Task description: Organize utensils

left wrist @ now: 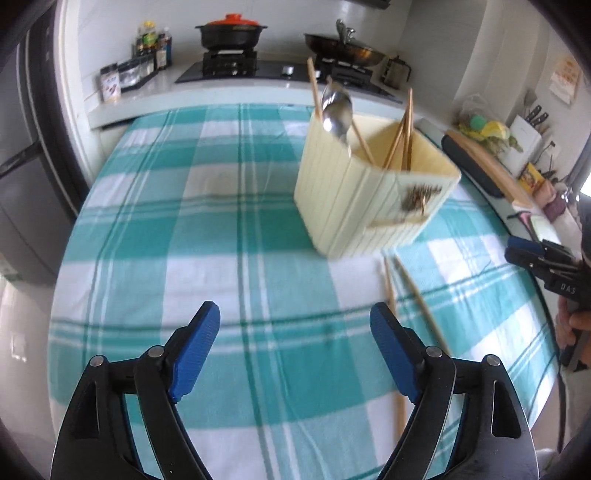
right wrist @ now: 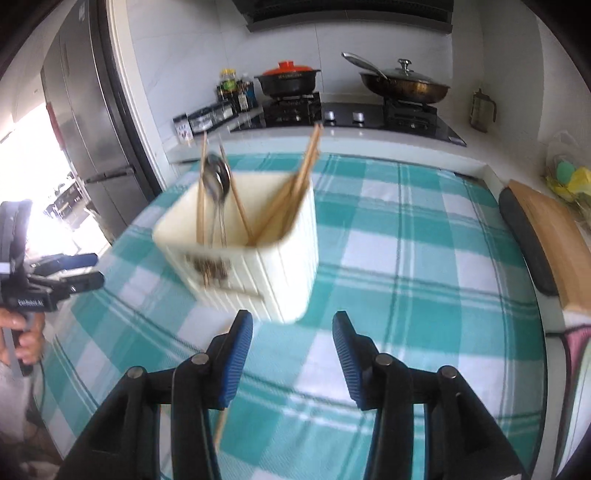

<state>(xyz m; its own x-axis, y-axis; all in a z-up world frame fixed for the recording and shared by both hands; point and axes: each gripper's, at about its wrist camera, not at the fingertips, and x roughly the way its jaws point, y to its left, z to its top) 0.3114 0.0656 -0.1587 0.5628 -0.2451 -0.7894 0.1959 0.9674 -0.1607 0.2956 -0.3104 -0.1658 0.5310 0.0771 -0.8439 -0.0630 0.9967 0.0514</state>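
Observation:
A cream ribbed utensil holder [left wrist: 364, 199] [right wrist: 251, 258] stands on the green-and-white checked tablecloth [left wrist: 221, 229] [right wrist: 406, 258]. It holds metal spoons [left wrist: 337, 110] [right wrist: 218, 181] and several wooden chopsticks [left wrist: 404, 129] [right wrist: 299, 184]. Two loose chopsticks [left wrist: 413, 295] lie on the cloth in front of the holder, one partly under my left gripper's right finger; one shows in the right wrist view [right wrist: 220, 428]. My left gripper [left wrist: 294, 354] is open and empty, short of the holder. My right gripper [right wrist: 292, 362] is open and empty, just in front of the holder. Each gripper shows in the other's view, the right [left wrist: 543, 258] and the left [right wrist: 62, 273].
A stove with an orange-lidded pot [left wrist: 231, 31] [right wrist: 290, 79] and a pan [left wrist: 343, 48] [right wrist: 404, 86] sits behind the table. A wooden cutting board [left wrist: 487, 166] [right wrist: 550, 236] lies at the right. A fridge [right wrist: 92, 129] stands at the left.

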